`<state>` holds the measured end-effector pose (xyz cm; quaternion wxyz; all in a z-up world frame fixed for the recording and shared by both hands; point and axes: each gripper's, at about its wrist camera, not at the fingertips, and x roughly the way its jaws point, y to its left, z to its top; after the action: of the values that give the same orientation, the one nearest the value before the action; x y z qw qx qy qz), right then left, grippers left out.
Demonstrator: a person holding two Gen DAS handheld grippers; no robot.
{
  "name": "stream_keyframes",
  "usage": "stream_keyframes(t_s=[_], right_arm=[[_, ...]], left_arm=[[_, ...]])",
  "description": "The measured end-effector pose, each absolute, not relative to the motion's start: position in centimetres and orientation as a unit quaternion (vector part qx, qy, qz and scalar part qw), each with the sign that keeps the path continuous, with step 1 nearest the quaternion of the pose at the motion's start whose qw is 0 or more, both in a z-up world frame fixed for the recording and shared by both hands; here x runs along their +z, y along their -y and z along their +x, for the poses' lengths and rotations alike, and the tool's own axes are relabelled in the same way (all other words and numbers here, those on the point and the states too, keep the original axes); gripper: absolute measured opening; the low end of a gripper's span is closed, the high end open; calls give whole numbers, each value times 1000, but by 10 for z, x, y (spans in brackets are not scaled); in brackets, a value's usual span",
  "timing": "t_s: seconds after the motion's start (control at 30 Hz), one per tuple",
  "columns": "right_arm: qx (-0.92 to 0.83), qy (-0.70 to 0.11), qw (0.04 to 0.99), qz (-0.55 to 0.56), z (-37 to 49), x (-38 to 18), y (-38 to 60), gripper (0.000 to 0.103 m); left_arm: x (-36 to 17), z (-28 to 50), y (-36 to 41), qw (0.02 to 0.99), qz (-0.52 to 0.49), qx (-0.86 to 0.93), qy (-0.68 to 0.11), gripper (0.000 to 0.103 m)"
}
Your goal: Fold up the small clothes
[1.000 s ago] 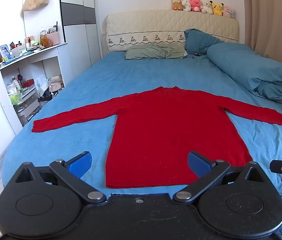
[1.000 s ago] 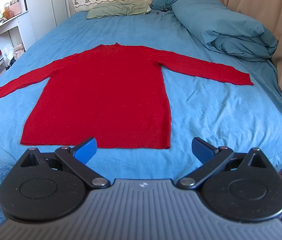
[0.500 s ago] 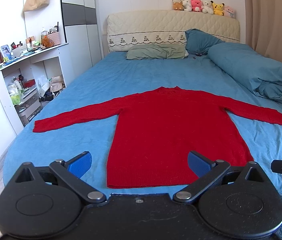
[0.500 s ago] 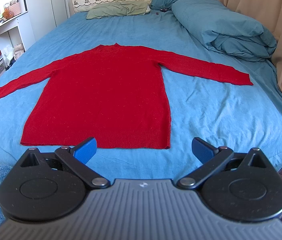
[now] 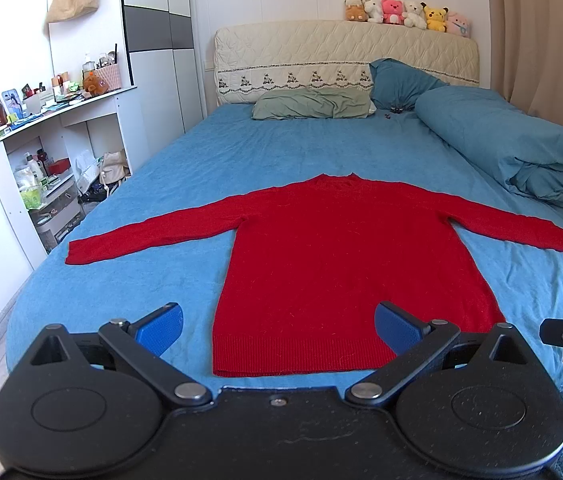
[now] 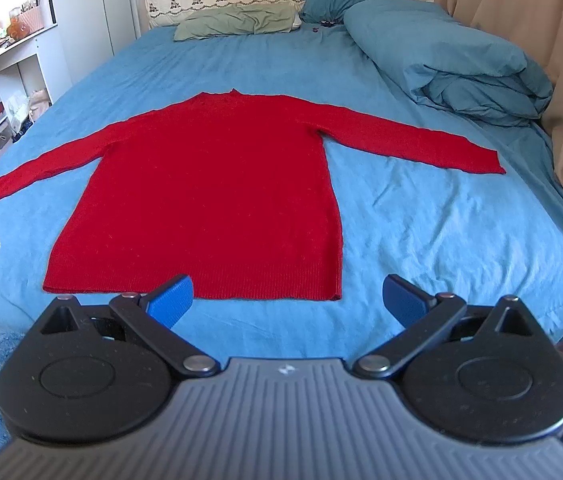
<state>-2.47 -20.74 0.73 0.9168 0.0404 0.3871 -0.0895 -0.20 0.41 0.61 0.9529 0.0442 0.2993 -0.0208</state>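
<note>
A: Where is the red sweater [image 5: 345, 264] now?

B: It lies flat on the blue bed sheet [image 5: 265, 148], straight ahead of both grippers. The hem is the nearest part, the collar points away to the headboard [image 5: 345, 52], and both sleeves are stretched out to the sides.

A: And the left gripper [image 5: 277, 326]?

B: Its two blue pads are spread wide apart and hold nothing. It is at the foot of the bed. The hem shows between its fingers and reaches past the right pad [image 5: 395, 326].

A: The right gripper [image 6: 287, 298]?

B: Also wide open and empty. The right corner of the hem is between its fingers, just ahead of them. I cannot tell if either one touches the fabric.

A: What else is ahead?

B: A folded blue duvet [image 6: 453, 60] far ahead on the right, a green pillow [image 5: 313, 102] at the headboard, and shelves [image 5: 45, 152] on the left.
</note>
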Motion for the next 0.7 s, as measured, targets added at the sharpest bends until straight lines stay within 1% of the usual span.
stream_keyframes(t_s=[0.7], right_arm=[[-89,-386,917,41,-25,7,207,103]], left_arm=[[7,-1,-3,952,44,-18,-301,103]])
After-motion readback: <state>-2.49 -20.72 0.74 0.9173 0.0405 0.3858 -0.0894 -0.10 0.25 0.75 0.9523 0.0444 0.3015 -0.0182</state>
